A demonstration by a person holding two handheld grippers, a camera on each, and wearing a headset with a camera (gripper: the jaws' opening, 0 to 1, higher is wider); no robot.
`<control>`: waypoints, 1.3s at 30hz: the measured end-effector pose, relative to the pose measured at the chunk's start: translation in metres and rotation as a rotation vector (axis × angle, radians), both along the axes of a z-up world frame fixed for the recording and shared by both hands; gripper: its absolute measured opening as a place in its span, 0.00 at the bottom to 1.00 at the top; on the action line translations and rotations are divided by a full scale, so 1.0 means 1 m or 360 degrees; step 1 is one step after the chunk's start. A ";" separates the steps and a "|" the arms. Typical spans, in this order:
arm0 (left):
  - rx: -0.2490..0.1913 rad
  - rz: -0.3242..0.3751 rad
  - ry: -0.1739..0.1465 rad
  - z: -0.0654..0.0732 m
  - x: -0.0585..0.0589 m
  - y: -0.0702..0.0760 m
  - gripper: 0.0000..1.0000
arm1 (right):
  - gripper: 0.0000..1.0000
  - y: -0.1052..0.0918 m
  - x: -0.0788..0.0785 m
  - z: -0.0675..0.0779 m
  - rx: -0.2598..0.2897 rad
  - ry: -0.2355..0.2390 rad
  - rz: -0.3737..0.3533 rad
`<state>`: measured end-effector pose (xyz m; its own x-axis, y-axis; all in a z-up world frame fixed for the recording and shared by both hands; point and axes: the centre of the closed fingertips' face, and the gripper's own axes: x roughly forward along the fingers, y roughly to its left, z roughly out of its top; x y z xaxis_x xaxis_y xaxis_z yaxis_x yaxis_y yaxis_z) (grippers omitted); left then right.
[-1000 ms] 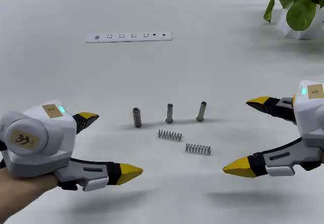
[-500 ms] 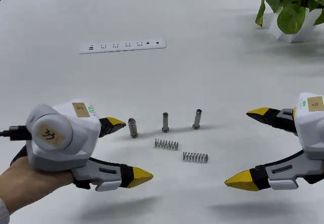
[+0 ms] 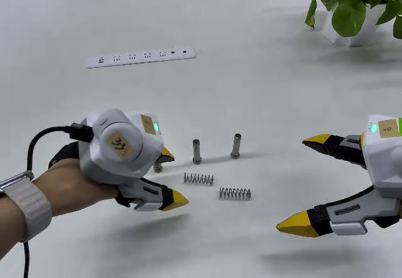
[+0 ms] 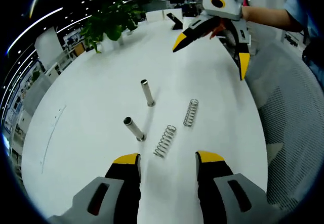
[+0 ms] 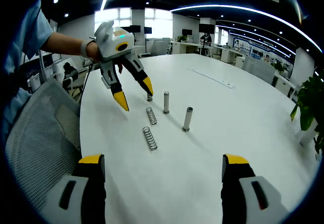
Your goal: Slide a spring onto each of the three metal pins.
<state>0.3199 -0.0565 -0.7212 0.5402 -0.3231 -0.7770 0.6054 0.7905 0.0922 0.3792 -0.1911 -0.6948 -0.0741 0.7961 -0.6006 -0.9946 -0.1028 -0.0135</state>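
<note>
Your right claw hangs wide apart and empty at the near right of the white worktop. Your left claw is apart too, holding nothing, just left of the far spring. The near spring lies flat beside it. Behind them the middle pin and right pin stand bare. The left pin, wearing a spring, is partly hidden by your left claw. Beyond lie a power strip and a plant.
</note>
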 end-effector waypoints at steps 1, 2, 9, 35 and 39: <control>-0.0010 -0.0004 0.0027 -0.003 0.002 -0.001 0.43 | 0.97 0.000 0.000 -0.001 -0.0001 0.0005 -0.0004; 0.0003 -0.0006 0.0034 -0.004 0.004 -0.001 0.40 | 0.97 -0.001 -0.001 -0.002 -0.0004 0.0007 -0.0004; 0.0045 -0.0061 0.0145 -0.017 0.007 -0.005 0.37 | 0.97 -0.003 -0.001 -0.006 -0.0014 0.0024 -0.0006; 0.0159 -0.0152 0.0374 -0.033 0.014 -0.003 0.15 | 0.96 -0.009 -0.003 -0.009 -0.0001 0.0066 -0.0055; 0.0184 -0.0179 0.0413 -0.033 0.015 -0.003 0.14 | 0.96 -0.008 -0.003 -0.010 0.0004 0.0069 -0.0052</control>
